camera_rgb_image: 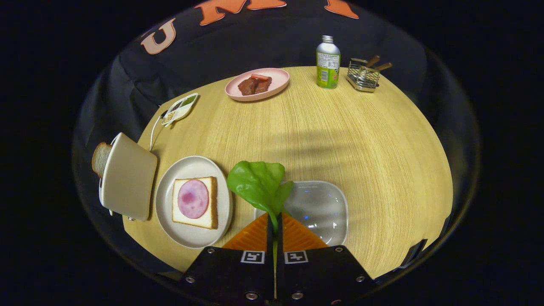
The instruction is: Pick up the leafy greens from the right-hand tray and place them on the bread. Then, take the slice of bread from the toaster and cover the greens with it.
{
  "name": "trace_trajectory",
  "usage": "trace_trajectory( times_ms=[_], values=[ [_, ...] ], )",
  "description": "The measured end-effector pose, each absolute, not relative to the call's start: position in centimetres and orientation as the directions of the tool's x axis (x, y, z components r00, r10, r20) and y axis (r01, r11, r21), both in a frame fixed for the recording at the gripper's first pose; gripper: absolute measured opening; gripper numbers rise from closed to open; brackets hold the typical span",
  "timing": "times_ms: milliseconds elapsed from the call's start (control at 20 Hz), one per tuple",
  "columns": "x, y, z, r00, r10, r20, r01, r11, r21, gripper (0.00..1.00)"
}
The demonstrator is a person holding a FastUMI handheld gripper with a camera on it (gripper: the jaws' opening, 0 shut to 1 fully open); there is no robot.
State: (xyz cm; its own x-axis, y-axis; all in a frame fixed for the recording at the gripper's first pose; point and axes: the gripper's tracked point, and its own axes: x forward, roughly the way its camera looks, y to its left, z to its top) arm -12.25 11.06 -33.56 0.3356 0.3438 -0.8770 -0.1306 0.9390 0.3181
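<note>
My gripper (274, 222) is shut on the stem of the leafy greens (257, 182), and the leaves stand up just ahead of the fingers. Behind the greens lies the clear tray (325, 208) they hang over. To the left, a round pale plate (170, 199) carries a slice of bread (207, 203) topped with a pink round of ham (193, 198). Further left stands a cream toaster (127, 178) with a slice of bread (100, 158) sticking out of its far side.
At the table's far edge sit a pink plate with brown meat (256, 83), a green bottle (328, 63) and a wire basket (362, 75). A small divided dish (180, 109) lies beyond the toaster, whose cord runs toward it. Wood tabletop (361, 140) spreads to the right.
</note>
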Motion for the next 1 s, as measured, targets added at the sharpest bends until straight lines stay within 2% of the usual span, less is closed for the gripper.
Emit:
trace_trajectory(
  times_ms=[400, 850, 1000],
  values=[
    [-11.2, 17.4, -31.0, 0.337, 0.436, -0.834, -0.239, 0.897, 0.372, 0.03],
    [-11.9, 23.4, -32.5, 0.251, 0.486, -0.837, -0.269, 0.866, 0.421, 0.03],
    [-13.1, 25.5, -33.0, 0.193, 0.517, -0.834, -0.279, 0.844, 0.458, 0.10]
  ],
)
